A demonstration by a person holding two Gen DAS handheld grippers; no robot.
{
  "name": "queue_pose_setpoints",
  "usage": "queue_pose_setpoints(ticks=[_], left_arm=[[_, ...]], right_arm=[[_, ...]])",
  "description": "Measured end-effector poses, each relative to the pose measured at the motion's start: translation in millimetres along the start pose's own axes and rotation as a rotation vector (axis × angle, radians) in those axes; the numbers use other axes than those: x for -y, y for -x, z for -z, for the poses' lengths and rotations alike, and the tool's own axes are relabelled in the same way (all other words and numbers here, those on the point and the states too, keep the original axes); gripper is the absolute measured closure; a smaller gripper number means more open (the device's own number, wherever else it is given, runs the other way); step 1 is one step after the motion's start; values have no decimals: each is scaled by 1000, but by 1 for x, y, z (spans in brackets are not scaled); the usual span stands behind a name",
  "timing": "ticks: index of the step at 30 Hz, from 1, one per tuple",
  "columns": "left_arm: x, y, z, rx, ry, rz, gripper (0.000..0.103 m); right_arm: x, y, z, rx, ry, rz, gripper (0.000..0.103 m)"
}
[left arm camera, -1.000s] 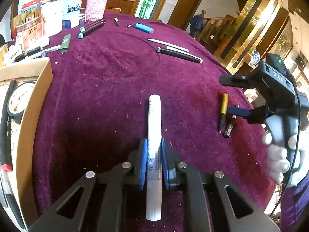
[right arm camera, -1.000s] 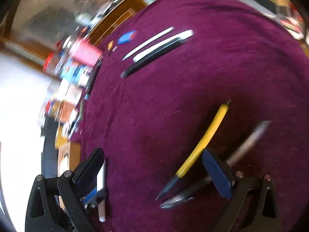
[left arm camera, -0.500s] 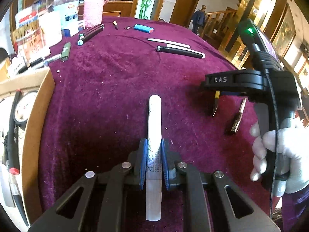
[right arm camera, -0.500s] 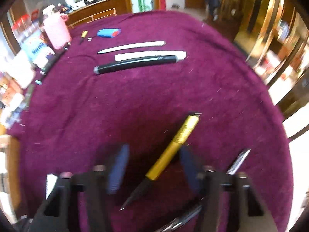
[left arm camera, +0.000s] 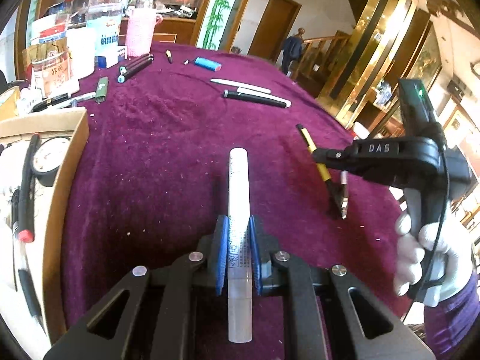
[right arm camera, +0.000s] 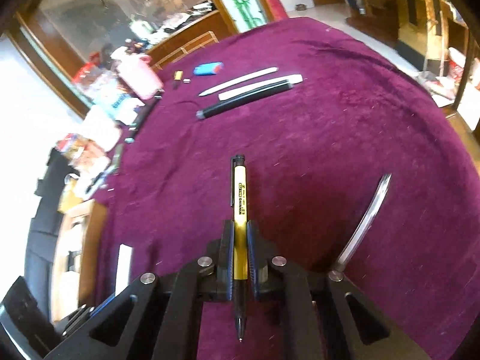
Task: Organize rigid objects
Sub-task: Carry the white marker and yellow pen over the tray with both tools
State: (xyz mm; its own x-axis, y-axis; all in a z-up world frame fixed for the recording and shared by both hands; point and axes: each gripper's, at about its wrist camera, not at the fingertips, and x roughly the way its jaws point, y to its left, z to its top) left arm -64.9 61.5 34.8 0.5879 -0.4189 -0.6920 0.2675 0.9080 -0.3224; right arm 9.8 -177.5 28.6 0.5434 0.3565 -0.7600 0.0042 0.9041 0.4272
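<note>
In the left wrist view my left gripper (left arm camera: 238, 240) is shut on a white pen (left arm camera: 238, 186), which points away over the purple cloth (left arm camera: 168, 156). To the right, a gloved hand (left arm camera: 420, 255) holds my right gripper (left arm camera: 318, 157). Its jaws are closing on a yellow pen (left arm camera: 310, 145), pads pressing both sides, and the pen is tilted above the cloth. The right wrist view shows that gripper (right arm camera: 240, 235) clamped on the yellow pen (right arm camera: 240, 192), tip toward the camera. A silver pen (right arm camera: 369, 219) lies on the cloth to its right.
An open cardboard box (left arm camera: 70, 180) with pens and a round tin stands at the left. A black pen (left arm camera: 255, 97), white pens, a blue lighter (left arm camera: 208, 63), markers (left arm camera: 135, 67) and a pink cup (left arm camera: 139, 31) lie farther back. The table edge curves down the right side.
The right gripper went from wide open around the yellow pen to shut on it and lifted it off the cloth, leaving the silver pen. The left gripper kept its grip on the white pen.
</note>
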Motion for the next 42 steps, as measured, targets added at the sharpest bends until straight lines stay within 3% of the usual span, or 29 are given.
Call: queue_pose_setpoints(ticks=[7, 12, 19, 24, 28, 35, 37, 39, 42], left_arm=[[-11, 43, 6, 50, 53, 55, 89], [-53, 83, 12, 91, 133, 32, 89], [-145, 129, 30, 124, 284, -153, 89], [-190, 139, 44, 85, 353, -266, 89], [-204, 131, 52, 43, 378, -291, 89], [-197, 131, 57, 44, 337, -315, 88], [-197, 133, 56, 52, 337, -294, 80], [-195, 139, 55, 69, 328, -291, 60], [-192, 148, 54, 97, 327, -275, 48]], right_arm=[[-30, 8, 21, -27, 6, -185, 94], [-64, 7, 29, -62, 34, -283, 94], [-134, -21, 47, -172, 104, -406, 93], [-190, -48, 60, -249, 160, -458, 93], [-226, -65, 72, -283, 214, -452, 93], [-256, -80, 89, -261, 313, -306, 92], [-262, -81, 93, -236, 353, -251, 92], [-264, -80, 96, -219, 374, -222, 92], [-268, -79, 100, -196, 393, -179, 92]])
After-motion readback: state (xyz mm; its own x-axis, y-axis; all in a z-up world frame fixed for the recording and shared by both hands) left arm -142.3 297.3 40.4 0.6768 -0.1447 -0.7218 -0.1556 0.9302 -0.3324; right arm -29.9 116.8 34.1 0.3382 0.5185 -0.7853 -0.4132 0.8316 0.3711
